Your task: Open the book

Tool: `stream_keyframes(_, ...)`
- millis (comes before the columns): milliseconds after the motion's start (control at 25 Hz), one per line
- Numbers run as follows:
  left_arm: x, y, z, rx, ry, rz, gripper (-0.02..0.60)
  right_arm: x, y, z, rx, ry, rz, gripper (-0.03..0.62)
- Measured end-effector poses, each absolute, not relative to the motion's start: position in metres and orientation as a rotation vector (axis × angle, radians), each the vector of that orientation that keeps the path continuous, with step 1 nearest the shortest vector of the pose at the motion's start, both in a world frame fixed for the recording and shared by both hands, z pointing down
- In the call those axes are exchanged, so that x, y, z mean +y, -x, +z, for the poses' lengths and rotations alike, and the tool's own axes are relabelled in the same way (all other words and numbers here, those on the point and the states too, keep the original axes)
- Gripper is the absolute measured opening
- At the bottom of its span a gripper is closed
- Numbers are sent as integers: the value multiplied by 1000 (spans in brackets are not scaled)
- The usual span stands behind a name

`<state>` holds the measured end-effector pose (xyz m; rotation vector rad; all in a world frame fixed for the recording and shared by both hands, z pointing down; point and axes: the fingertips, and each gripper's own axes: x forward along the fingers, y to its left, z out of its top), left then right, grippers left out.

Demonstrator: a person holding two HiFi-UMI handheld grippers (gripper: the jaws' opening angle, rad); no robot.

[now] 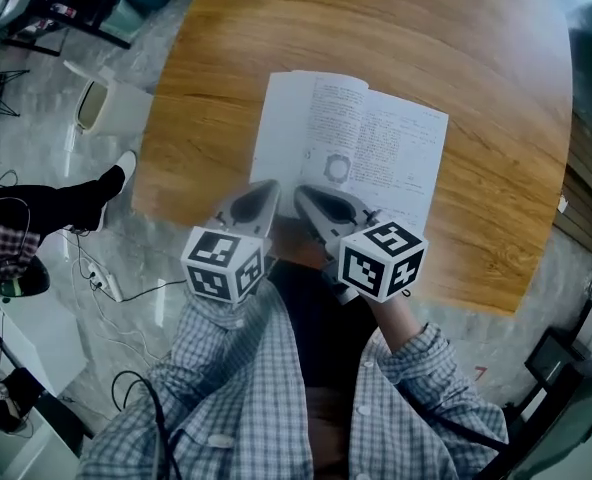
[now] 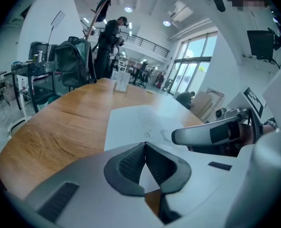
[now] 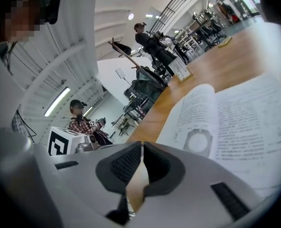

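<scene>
- Already the book [image 1: 351, 148] lies open on the wooden tabletop [image 1: 476, 48], its white pages facing up, so I judge the task done or almost done.
- The left tongs [image 2: 144, 144] are closed, tip against tip, and hold nothing; only the paper behind them shows through the gap lower down.
- The right tongs [image 3: 142, 144] are closed as well, and they are empty too.
- In the head view both tongs are side by side at the near edge of the book. Whether they touch the paper, I cannot tell.
- First risk: the left page [image 3: 192, 113] does not lie flat. In the right gripper view it arches up beside the spine. If nothing presses it down, it could spring back and the book could fall shut again.
- Second risk: closed tips that slide over thin paper can catch it. A page could then wrinkle, fold or tear at its near edge.
- Third risk: a push from the tongs toward the far side could move the whole book over the smooth wood, because nothing holds it in place.
- Fourth risk: the two tongs are just beside each other, so a careless sideways move could knock one against the other.
</scene>
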<state>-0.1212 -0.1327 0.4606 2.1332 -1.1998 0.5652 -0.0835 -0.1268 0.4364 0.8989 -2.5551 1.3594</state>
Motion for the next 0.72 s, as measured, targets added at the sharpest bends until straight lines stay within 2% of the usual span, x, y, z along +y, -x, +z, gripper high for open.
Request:
stream_keyframes(480, -136, 47, 410, -1078, -2359, 502, 5, -120, -27, 403, -2507, -1293, 1060, 29)
stream_keyframes(720, -138, 18, 369, -1047, -2450, 365, 5, -117, -76, 370, -2494, -1497, 986, 29)
